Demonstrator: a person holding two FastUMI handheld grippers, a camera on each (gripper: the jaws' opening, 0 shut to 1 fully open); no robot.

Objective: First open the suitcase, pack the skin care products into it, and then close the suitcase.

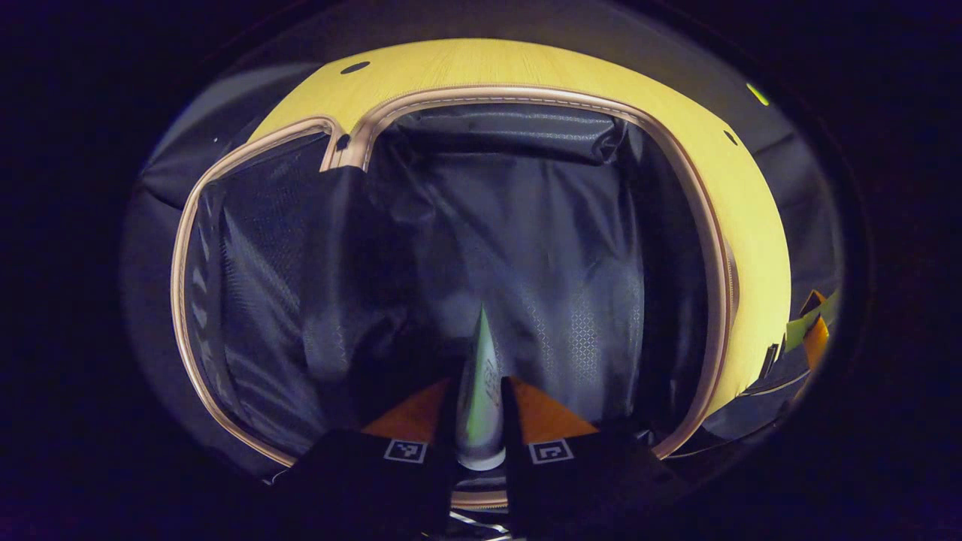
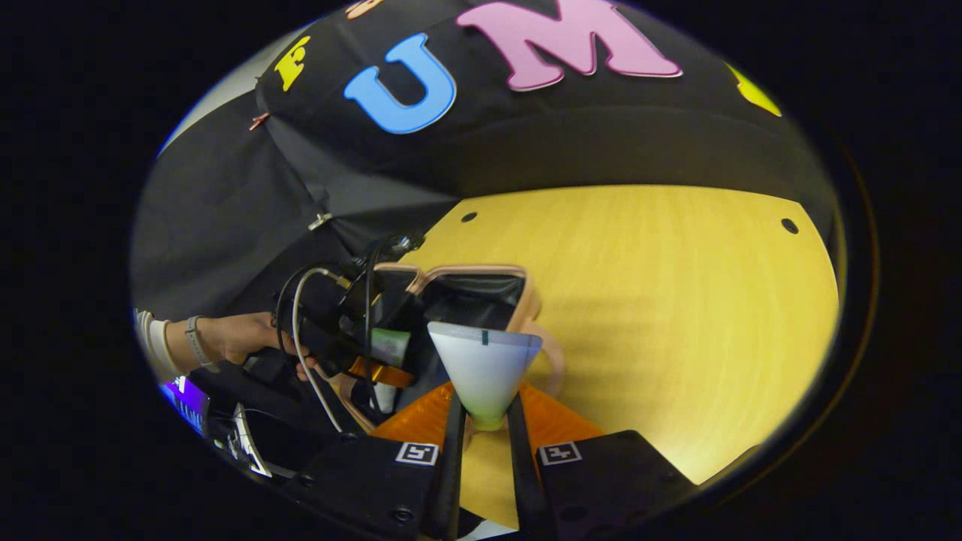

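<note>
Yellow wood of the table (image 1: 541, 64) shows around the open suitcase (image 1: 706, 225), whose dark lining lies loose and wrinkled inside the pale zipper rim. The left hand-held gripper (image 1: 481, 409) hangs over the main compartment and its two fingers press on a slim tube (image 1: 481, 376), seen edge-on with the flat sealed end pointing down into the case. From the right gripper view, this left hand-held gripper (image 2: 376, 353) is over the suitcase (image 2: 481, 289), with a person's hand (image 2: 248, 334) behind it.

The right hand-held gripper (image 2: 485, 421) holds a second tube (image 2: 485, 368), white and fan-shaped, pinched near its narrow end; it waits above the table, just beside the case.

I judge that the packing step is under way, with one tube about to be released and one waiting.

Some risks remain. If the left fingers open too high, the tube can bounce on the soft lining and roll toward the rim. The right tube is held only at its narrow end, so a quick swing may turn it in the grip. The two hand-held grippers are near each other, so they may collide over the opening.
</note>
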